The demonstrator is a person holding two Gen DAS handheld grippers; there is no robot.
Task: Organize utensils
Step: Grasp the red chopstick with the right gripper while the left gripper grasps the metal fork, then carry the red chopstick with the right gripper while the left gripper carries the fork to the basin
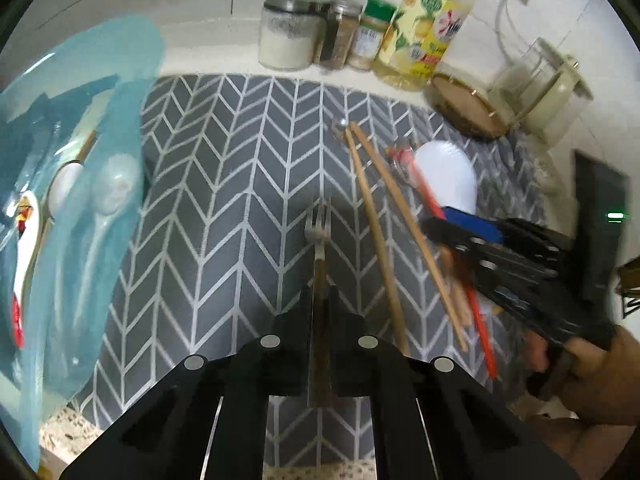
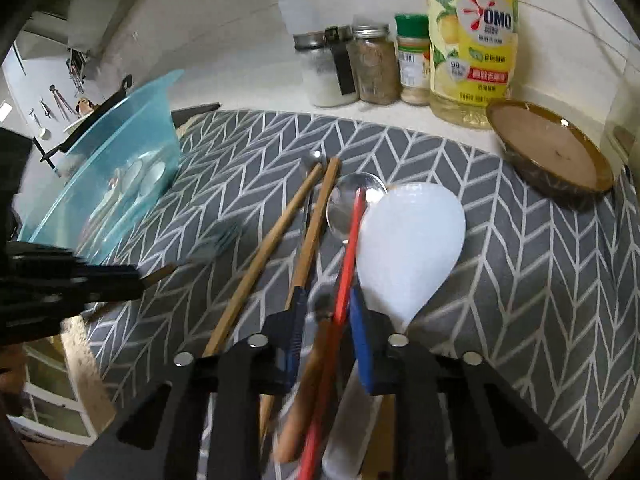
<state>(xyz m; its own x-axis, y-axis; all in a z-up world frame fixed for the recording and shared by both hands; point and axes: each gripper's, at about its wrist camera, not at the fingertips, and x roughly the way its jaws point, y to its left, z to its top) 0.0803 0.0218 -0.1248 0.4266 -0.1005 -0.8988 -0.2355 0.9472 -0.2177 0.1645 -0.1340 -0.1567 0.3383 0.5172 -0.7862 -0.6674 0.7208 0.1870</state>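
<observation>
My left gripper (image 1: 320, 300) is shut on the handle of a small metal fork (image 1: 319, 224) and holds it above the grey chevron mat (image 1: 224, 184). The fork shows blurred in the right wrist view (image 2: 212, 246). My right gripper (image 2: 325, 308) is open, its blue-padded fingers (image 2: 362, 340) astride a red chopstick (image 2: 348, 248) in a pile with two wooden chopsticks (image 2: 276, 236), a metal spoon (image 2: 344, 204) and a white rice paddle (image 2: 412, 240). A blue tub (image 1: 80, 184) at the left holds white spoons (image 1: 114, 188).
Along the back wall stand spice jars (image 2: 374, 64), a salt jar (image 1: 286, 36) and a yellow dish-soap bottle (image 2: 470, 40). A round wooden-lidded dish (image 2: 556, 152) lies at the mat's back right. The speckled counter edge (image 1: 68, 428) shows at the front left.
</observation>
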